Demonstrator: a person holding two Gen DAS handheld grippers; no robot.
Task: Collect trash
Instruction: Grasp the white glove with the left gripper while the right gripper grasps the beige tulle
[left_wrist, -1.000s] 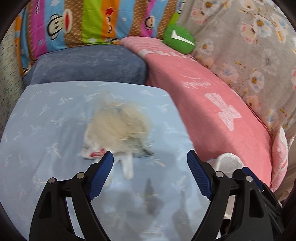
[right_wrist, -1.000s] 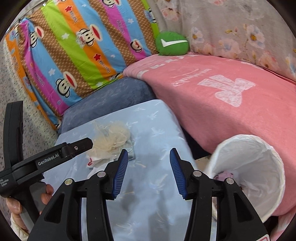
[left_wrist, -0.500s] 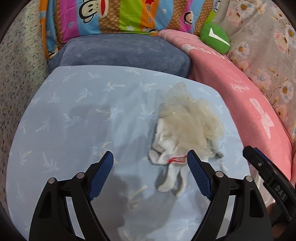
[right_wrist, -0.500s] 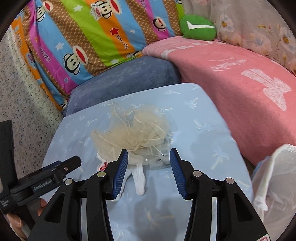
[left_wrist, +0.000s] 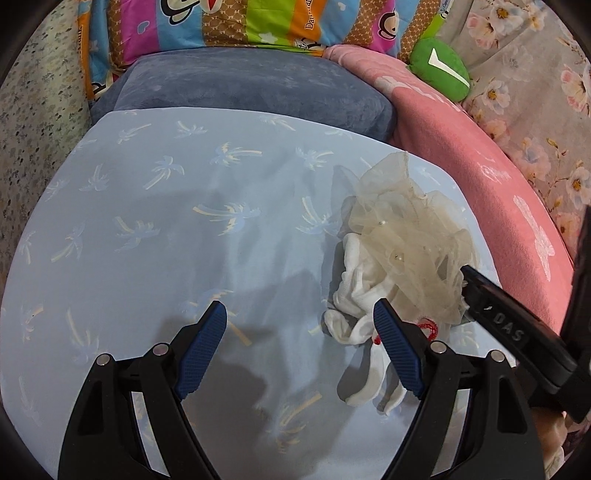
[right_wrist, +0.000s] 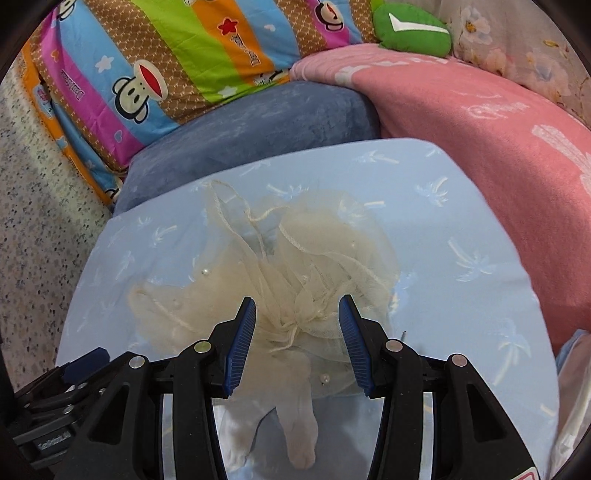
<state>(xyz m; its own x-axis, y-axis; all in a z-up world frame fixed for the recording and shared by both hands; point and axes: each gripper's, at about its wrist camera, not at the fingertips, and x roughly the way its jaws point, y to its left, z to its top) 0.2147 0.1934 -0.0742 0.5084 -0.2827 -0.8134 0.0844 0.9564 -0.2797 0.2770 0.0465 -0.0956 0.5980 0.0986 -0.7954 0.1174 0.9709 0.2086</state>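
We see the cream mesh bundle (right_wrist: 280, 280) on the pale blue cushion (right_wrist: 461, 236), half covering a white glove (left_wrist: 354, 291). Our right gripper (right_wrist: 297, 332) is closing around it, pads not touching; our left gripper (left_wrist: 299, 347) stands apart, empty.

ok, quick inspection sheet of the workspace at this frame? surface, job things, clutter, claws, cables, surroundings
Surface: light blue cloth with palm print, flat.
Job's things: cream mesh bundle lying on a white glove with red trim, on the cloth.
Clutter: nothing seen.
Claws: left claw open over bare cloth, the glove by one finger. Right claw closing, with the mesh between its fingers, not yet pinched.
Cables: nothing seen.
Surroundings: blue cushion, pink blanket, striped monkey-print quilt, green plush, floral fabric; white bag edge at far right.
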